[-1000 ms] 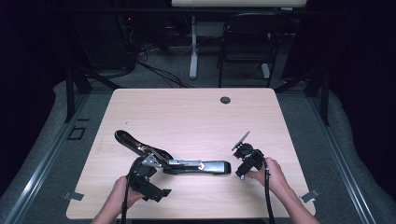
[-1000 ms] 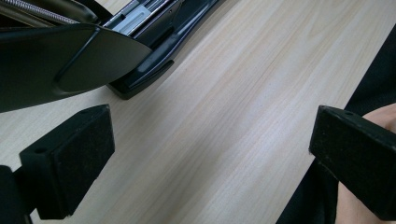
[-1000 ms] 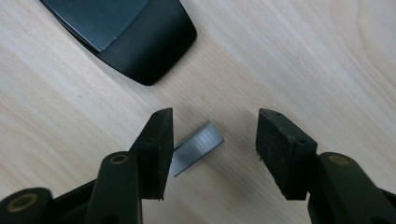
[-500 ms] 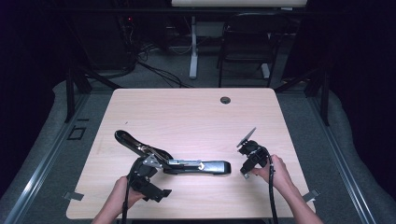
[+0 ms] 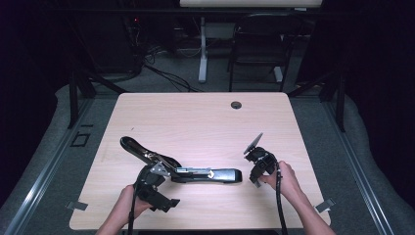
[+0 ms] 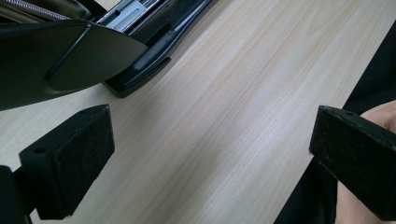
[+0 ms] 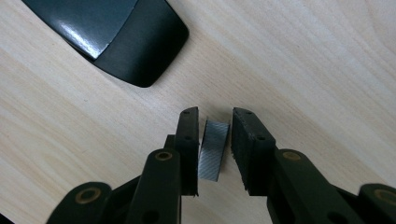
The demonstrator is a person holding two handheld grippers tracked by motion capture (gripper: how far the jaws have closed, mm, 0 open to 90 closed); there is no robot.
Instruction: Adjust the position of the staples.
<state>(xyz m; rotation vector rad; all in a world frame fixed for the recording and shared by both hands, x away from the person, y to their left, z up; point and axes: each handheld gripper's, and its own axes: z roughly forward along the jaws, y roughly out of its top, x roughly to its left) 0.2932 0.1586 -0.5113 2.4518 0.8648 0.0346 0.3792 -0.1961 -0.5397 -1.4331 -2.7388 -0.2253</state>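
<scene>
My right gripper [image 7: 214, 122], narrowly parted around a staple strip [image 7: 213, 150], sits right of the opened stapler [image 5: 195, 172], whose long axis points toward it.

- One long black stapler [image 5: 183, 169], opened out, on the counter [image 5: 205, 122];
- one strip of staples [image 7: 212, 150];
- two grippers: left gripper [image 6: 210, 154], right gripper [image 7: 214, 149];
- one round grommet [image 5: 236, 105].

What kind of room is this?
Probably a lab or workshop set up for recording: a lone wooden table on grey floor, cables trailing behind it, and a big opened stapler being worked on.
</scene>
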